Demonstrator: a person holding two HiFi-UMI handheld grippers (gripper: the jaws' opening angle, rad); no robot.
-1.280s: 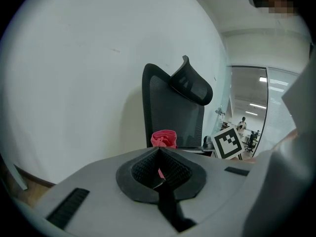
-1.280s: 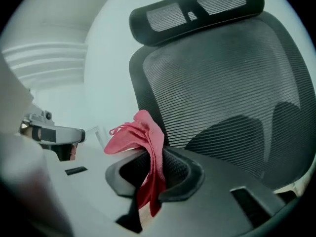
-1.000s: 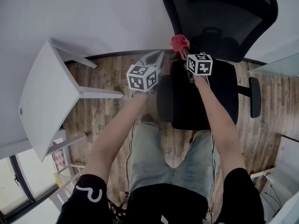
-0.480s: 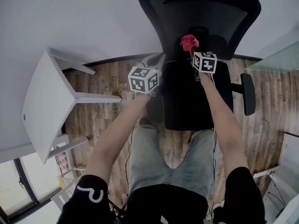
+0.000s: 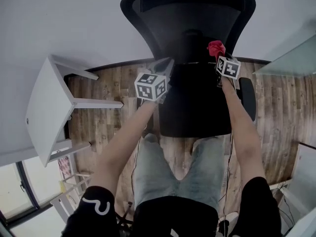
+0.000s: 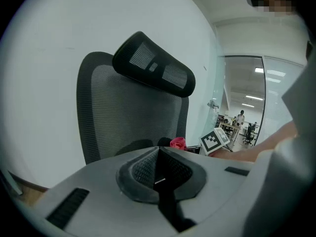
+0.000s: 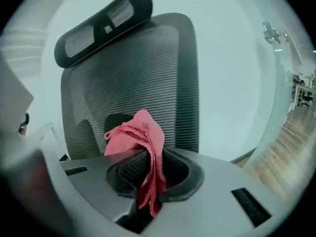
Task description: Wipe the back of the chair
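Observation:
A black office chair stands ahead, its mesh back (image 5: 190, 21) upright and its headrest (image 6: 153, 68) on top. My right gripper (image 5: 218, 53) is shut on a red cloth (image 7: 140, 137), held up near the right side of the chair back (image 7: 133, 78); the same red cloth (image 5: 215, 48) bunches above the jaws. My left gripper (image 5: 165, 67) is shut with nothing in it, just left of the seat (image 5: 195, 107). From the left gripper view the chair back (image 6: 128, 112) fills the middle, with the cloth (image 6: 177, 143) beyond the jaws.
A white table (image 5: 47, 110) stands at the left on the wooden floor (image 5: 106, 115). A white wall (image 5: 64, 19) runs behind the chair. A glass partition (image 5: 289, 58) is at the right, and an armrest (image 5: 248, 98) sticks out on the chair's right.
My right gripper has carried the red cloth to the right and a little higher across the chair back. The view has shifted so the chair sits further left; the left gripper barely moved.

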